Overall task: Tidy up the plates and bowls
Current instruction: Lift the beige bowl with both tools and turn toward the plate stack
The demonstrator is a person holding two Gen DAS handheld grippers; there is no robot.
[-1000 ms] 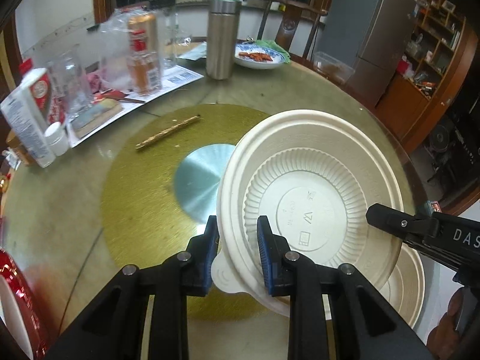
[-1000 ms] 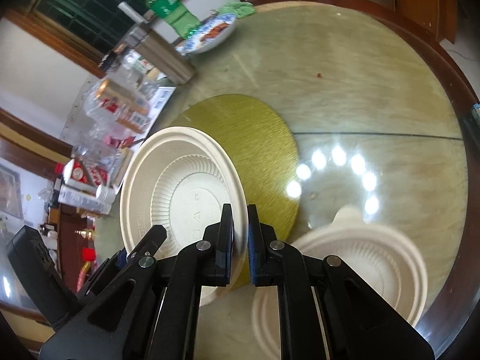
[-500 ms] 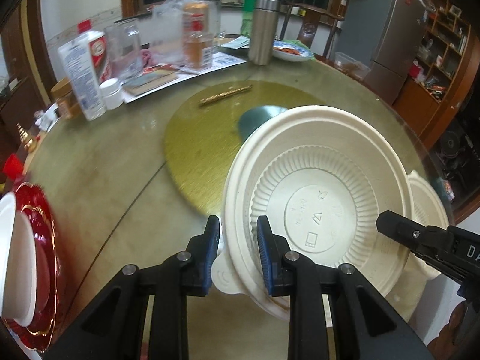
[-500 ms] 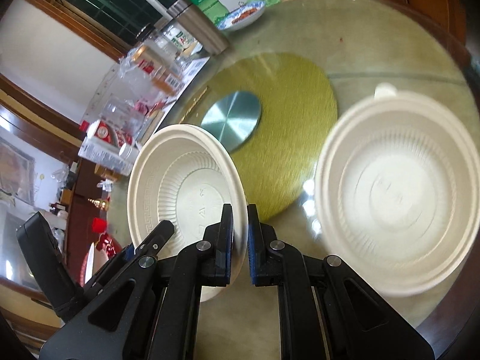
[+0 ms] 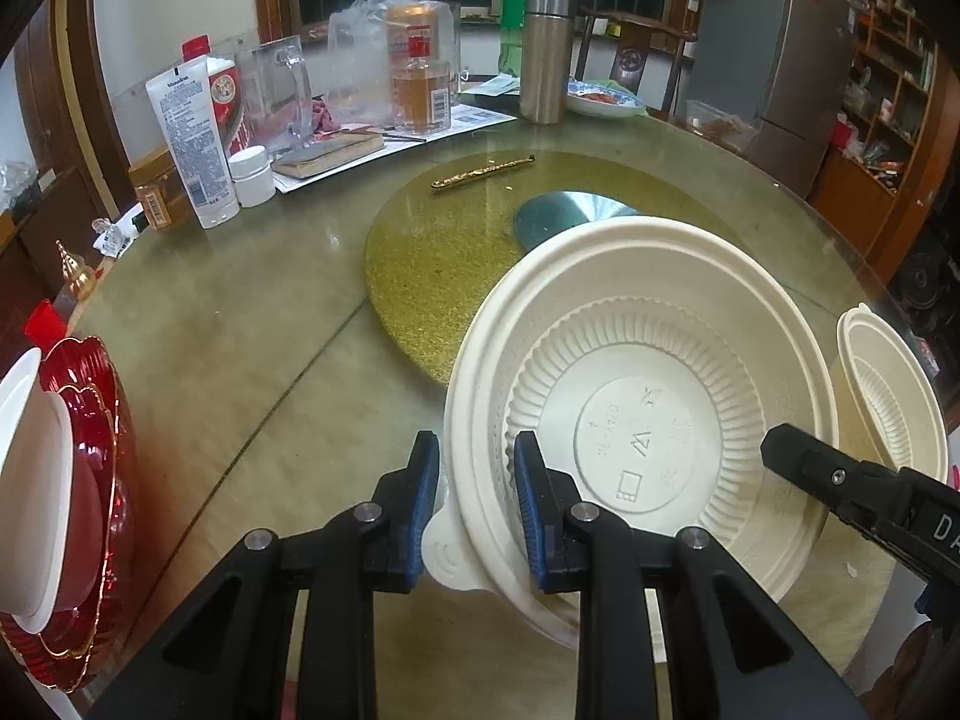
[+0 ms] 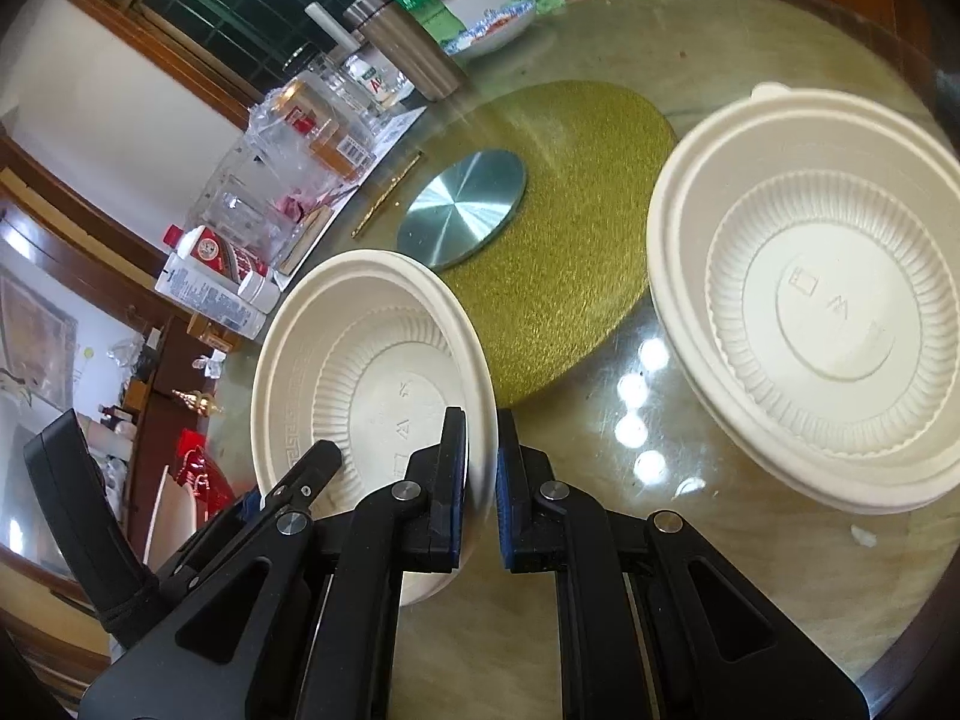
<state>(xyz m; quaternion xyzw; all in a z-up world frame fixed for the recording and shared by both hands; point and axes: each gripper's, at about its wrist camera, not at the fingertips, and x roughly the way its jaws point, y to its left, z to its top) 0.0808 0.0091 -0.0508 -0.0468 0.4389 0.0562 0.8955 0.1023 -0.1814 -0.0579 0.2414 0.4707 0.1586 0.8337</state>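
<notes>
My left gripper [image 5: 474, 501] is shut on the near left rim of a cream disposable bowl [image 5: 648, 438] and holds it above the glass table. My right gripper [image 6: 480, 480] is shut on the opposite rim of the same bowl [image 6: 372, 384], seen at lower left in the right wrist view. A second cream bowl [image 6: 822, 312] rests on the table at the right; it shows at the right edge of the left wrist view [image 5: 894, 408]. A red plate stack [image 5: 90, 468] with a white bowl [image 5: 36, 480] on it sits at the far left.
A gold turntable [image 5: 456, 240] with a steel disc [image 6: 462, 210] fills the table's middle. Bottles, a steel flask [image 5: 543, 54], a tube, a book and a food plate [image 5: 606, 102] crowd the far side. The table edge runs close on the right.
Both grippers moved back and left with the held bowl. The red plate stack has come into the left view, and the second bowl now lies fully visible to the right.
</notes>
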